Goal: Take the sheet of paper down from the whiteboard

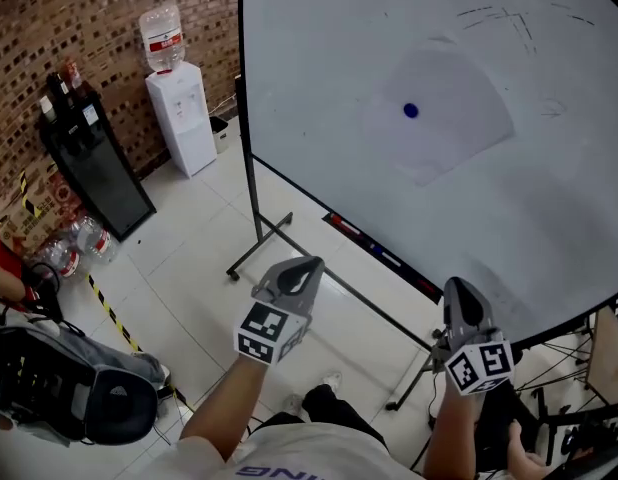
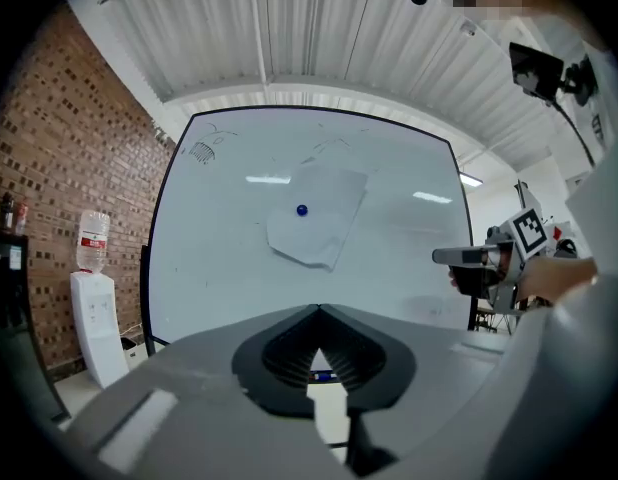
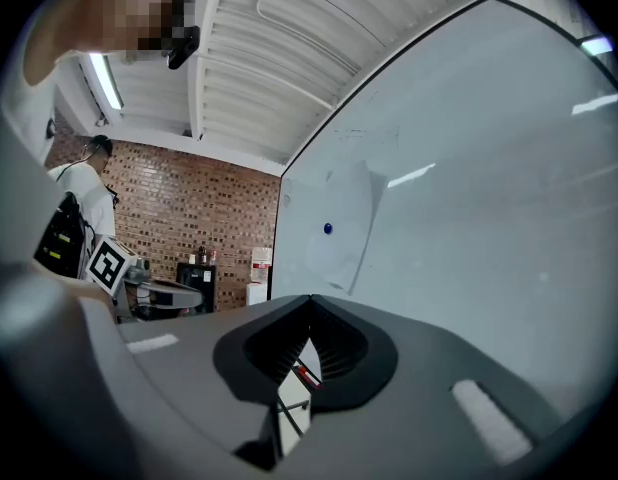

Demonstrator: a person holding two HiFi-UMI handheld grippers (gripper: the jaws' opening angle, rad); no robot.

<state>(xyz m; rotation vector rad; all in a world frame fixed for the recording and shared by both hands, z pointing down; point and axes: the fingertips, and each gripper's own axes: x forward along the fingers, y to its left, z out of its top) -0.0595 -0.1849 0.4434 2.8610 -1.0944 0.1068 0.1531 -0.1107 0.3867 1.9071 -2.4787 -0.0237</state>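
Note:
A white sheet of paper [image 1: 444, 108] hangs on the whiteboard [image 1: 329, 88], pinned by a blue round magnet [image 1: 410, 110]. In the left gripper view the sheet of paper [image 2: 319, 218] and magnet [image 2: 302, 210] sit mid-board, well ahead of the jaws. My left gripper [image 1: 307, 265] is shut and empty, held level in front of the board's lower left part. My right gripper [image 1: 459, 293] is also shut and empty, near the board's bottom edge. The right gripper view shows the sheet of paper [image 3: 341, 238] at a slant, with the magnet [image 3: 328, 229] on it.
The whiteboard stands on a wheeled frame [image 1: 259, 248] with markers on its tray [image 1: 384, 253]. A water dispenser [image 1: 181, 108], a black cabinet [image 1: 89, 163] and water bottles [image 1: 74, 243] line the brick wall. A bag [image 1: 69, 388] lies on the tiled floor at left.

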